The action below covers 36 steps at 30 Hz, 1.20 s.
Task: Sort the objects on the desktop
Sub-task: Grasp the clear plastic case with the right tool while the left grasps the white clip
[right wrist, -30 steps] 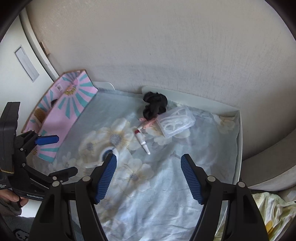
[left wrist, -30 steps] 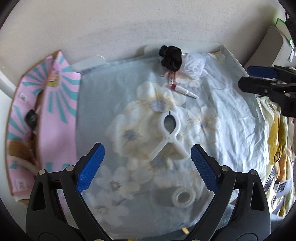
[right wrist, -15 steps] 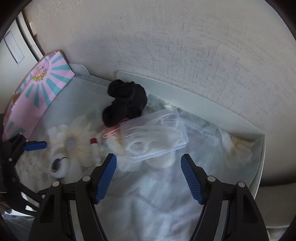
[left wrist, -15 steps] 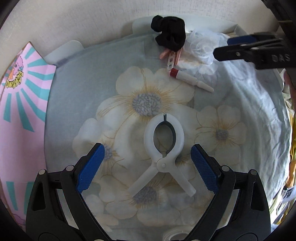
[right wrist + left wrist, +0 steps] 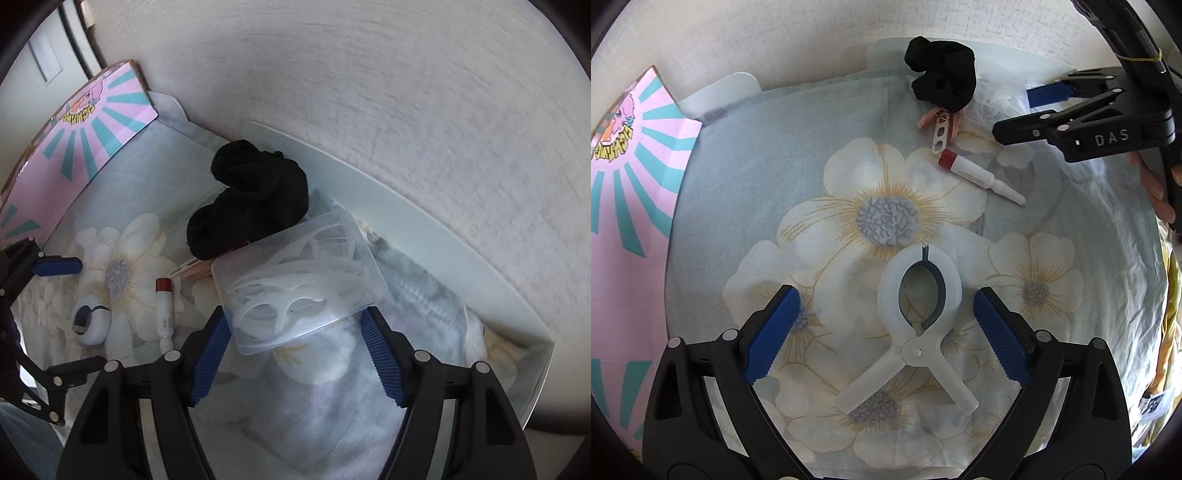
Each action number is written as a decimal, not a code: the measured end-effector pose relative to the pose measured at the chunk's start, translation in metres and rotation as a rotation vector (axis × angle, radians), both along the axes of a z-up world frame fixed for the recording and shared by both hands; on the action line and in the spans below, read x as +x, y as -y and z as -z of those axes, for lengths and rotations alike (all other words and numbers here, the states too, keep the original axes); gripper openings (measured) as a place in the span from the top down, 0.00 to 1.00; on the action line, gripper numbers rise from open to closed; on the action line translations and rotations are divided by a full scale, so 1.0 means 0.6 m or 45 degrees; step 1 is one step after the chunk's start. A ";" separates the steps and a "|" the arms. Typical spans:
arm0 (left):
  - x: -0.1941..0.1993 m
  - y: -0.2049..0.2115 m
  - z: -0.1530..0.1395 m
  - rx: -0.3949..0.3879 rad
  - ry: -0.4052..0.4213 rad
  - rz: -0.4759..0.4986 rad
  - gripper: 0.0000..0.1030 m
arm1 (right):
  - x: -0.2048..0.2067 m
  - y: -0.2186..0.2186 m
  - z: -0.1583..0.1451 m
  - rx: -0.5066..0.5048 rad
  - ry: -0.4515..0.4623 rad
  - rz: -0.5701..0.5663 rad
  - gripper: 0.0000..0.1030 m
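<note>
My left gripper hangs with its blue pads spread wide, and the white spring clamp lies flat on the cloth between them, touching neither pad. Its round mouth points toward the wall side of the tray and its two handles splay back toward me.

My right gripper is also wide open. The near end of the clear plastic box, which has white loops inside, sits between its pads; I cannot tell whether the left pad brushes the box's corner, but nothing is clamped.

Everything rests on a pale blue flowered cloth that lines a white tray set against a textured wall. Past the clamp, toward the tray's far edge, lies a small white tube with a red cap. Just beyond it are a few small pink and white clips, touching the black scrunchie, which sits at the tray's far edge. In the right wrist view the clear box leans against that scrunchie, near the far wall of the tray.

Along the tray's left edge lies a pink and teal striped package.
</note>
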State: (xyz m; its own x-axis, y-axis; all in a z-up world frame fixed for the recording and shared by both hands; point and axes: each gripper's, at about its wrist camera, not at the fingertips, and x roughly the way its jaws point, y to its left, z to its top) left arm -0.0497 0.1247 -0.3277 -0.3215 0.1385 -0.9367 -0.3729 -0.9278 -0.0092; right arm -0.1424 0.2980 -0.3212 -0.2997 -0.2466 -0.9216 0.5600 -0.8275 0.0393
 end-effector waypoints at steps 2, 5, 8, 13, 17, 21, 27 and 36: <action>0.001 -0.001 0.000 -0.001 0.003 -0.001 0.07 | -0.002 0.005 -0.002 0.025 -0.018 -0.038 0.34; 0.003 -0.002 0.000 -0.003 0.009 0.000 0.07 | -0.002 0.010 -0.007 0.063 -0.034 -0.101 0.34; 0.005 -0.003 0.000 -0.003 0.009 0.002 0.07 | -0.004 0.012 -0.014 0.080 -0.038 -0.156 0.34; 0.012 -0.003 -0.001 0.009 -0.002 0.012 0.09 | -0.015 0.015 -0.022 0.067 -0.026 -0.195 0.34; 0.016 -0.002 -0.008 0.021 -0.025 0.008 0.28 | -0.031 0.003 -0.031 -0.062 0.054 -0.105 0.34; 0.013 0.001 -0.015 0.029 -0.036 -0.005 0.54 | -0.038 -0.025 -0.031 -0.265 0.170 0.129 0.34; 0.014 0.002 -0.017 0.029 -0.044 -0.001 0.60 | -0.030 -0.018 -0.032 -0.310 0.151 0.414 0.34; 0.020 -0.001 -0.021 0.029 -0.031 0.015 0.60 | -0.022 -0.023 -0.031 -0.138 0.001 0.524 0.34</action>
